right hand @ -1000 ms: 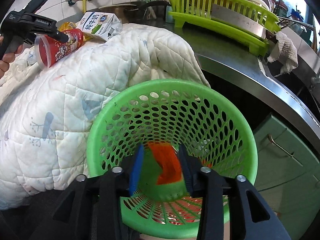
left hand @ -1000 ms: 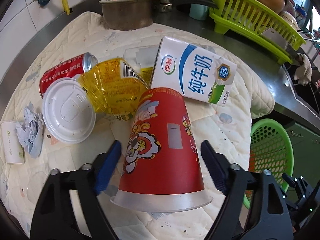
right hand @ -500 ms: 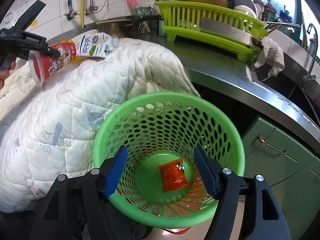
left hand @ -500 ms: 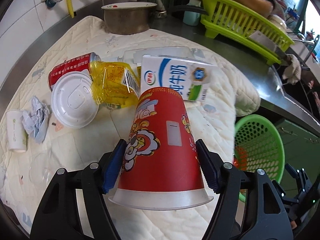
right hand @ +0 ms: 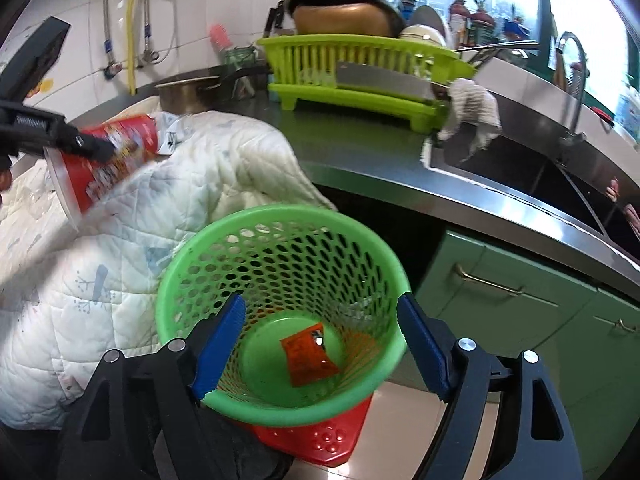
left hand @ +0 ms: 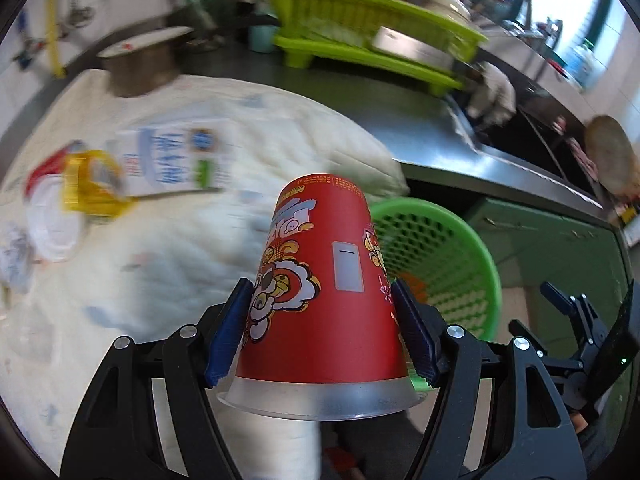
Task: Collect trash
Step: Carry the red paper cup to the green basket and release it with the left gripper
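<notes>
My left gripper (left hand: 320, 336) is shut on a red paper cup (left hand: 324, 280) with cartoon print, held in the air above the quilt edge; it also shows in the right wrist view (right hand: 104, 164). A green mesh basket (left hand: 452, 248) sits just beyond and right of the cup. My right gripper (right hand: 320, 344) is open and empty above the basket (right hand: 180, 276), which holds an orange wrapper (right hand: 308, 354). On the quilt lie a milk carton (left hand: 176, 160), a yellow wrapper (left hand: 92, 184), a white lid (left hand: 52, 228) and crumpled paper (left hand: 14, 256).
A white quilt (left hand: 160, 260) covers the steel counter (right hand: 360, 152). A metal pot (left hand: 140, 60) and a lime dish rack (right hand: 360, 68) stand at the back. A sink (right hand: 540, 176) is to the right, green cabinets (right hand: 540, 320) below. A red stool (right hand: 320, 436) sits under the basket.
My left gripper closed on the red cup, lifted it and swung right toward the basket. My right gripper let go of the orange wrapper, opened wide and drew back above the basket.
</notes>
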Available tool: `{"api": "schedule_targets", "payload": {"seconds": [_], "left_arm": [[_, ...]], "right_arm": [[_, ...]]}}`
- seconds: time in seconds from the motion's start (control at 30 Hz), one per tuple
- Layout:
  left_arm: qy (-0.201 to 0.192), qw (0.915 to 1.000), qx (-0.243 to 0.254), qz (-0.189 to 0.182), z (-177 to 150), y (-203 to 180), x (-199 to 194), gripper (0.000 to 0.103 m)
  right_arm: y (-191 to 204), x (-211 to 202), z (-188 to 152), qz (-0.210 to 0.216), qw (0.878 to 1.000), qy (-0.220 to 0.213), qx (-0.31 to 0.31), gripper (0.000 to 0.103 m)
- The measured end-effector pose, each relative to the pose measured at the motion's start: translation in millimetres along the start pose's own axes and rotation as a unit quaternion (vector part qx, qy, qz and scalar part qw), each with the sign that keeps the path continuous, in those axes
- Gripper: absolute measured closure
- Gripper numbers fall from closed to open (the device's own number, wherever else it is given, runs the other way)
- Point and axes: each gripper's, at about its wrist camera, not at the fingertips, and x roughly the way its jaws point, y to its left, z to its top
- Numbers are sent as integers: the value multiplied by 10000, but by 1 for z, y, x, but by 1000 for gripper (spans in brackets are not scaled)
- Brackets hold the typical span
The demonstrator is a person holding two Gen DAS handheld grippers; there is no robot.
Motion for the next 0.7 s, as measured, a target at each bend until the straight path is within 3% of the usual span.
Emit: {"api": "schedule_targets", "payload": {"seconds": [0.2,0.47,0.7], "left_arm": [[319,9987,52,-393,-5,-46,52,34],[693,9965,97,-453,-14,-76,109,33],[849,9943,121,-626,-24,-90,135,32]], "right_arm": [[-18,-7,-5,-48,9999,-57,147,27],[-36,-6,-14,-97,9996,-17,267,26],[-41,-5,-18,-87,9995,7,316,26]]}}
